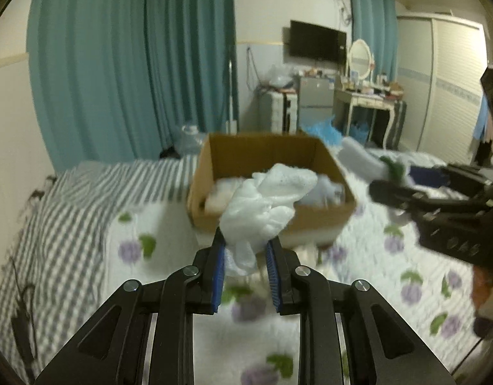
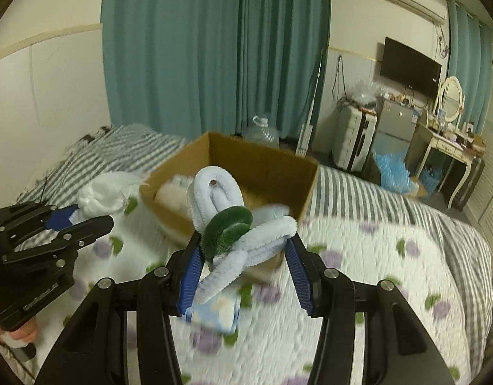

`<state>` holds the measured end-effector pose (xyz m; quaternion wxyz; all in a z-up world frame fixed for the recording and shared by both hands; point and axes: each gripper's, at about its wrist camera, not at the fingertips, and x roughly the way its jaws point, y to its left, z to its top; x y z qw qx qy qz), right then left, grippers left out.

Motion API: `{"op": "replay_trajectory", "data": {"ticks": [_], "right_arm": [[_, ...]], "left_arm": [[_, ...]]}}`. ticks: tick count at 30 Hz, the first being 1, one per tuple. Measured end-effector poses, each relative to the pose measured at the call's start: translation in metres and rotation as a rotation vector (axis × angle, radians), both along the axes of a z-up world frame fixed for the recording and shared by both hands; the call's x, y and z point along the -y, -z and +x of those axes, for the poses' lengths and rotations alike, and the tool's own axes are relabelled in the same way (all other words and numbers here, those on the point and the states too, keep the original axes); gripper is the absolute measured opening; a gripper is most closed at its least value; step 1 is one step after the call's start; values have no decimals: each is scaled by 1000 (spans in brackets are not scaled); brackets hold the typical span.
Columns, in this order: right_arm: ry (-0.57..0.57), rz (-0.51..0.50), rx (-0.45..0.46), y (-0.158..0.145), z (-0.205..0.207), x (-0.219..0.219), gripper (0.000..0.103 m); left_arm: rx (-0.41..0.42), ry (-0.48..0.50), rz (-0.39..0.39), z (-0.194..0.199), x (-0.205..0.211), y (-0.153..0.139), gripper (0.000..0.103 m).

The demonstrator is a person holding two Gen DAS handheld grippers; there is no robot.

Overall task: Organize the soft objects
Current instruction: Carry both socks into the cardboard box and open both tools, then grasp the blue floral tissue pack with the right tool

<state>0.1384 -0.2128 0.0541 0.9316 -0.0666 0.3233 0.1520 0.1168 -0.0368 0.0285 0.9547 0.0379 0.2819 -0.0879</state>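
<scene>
**Both tools loaded, box on the bed**

The left tool [image 1: 245, 243] pinches a crumpled white cloth [image 1: 265, 205] between its blue pads, held up in front of the open cardboard box [image 1: 310, 224]. The right tool [image 2: 243, 253] grips a light-blue fuzzy loop toy [image 2: 265, 234] with a dark green ring [image 2: 225, 227] on it, just before the same box. The box sits on the bed's floral quilt [image 2: 358, 256], with soft items already inside.
</scene>
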Motion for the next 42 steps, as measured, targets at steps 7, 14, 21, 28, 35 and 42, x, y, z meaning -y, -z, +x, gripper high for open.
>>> {"op": "replay_trajectory", "data": {"ticks": [7, 14, 21, 28, 35, 42], "right_arm": [[60, 8, 1, 4, 71, -5, 50], [99, 51, -28, 30, 121, 1, 87], [141, 73, 10, 29, 116, 24, 92], [125, 56, 86, -29, 64, 38, 95], [103, 49, 159, -94, -9, 40, 101], [101, 44, 117, -67, -54, 31, 102]], "left_arm": [[18, -10, 68, 66, 13, -10, 23], [0, -44, 123, 123, 28, 18, 50], [52, -100, 158, 125, 27, 22, 78], [145, -109, 132, 76, 17, -36, 78], [220, -111, 68, 12, -1, -88, 85], [208, -170, 56, -32, -22, -56, 85]]}}
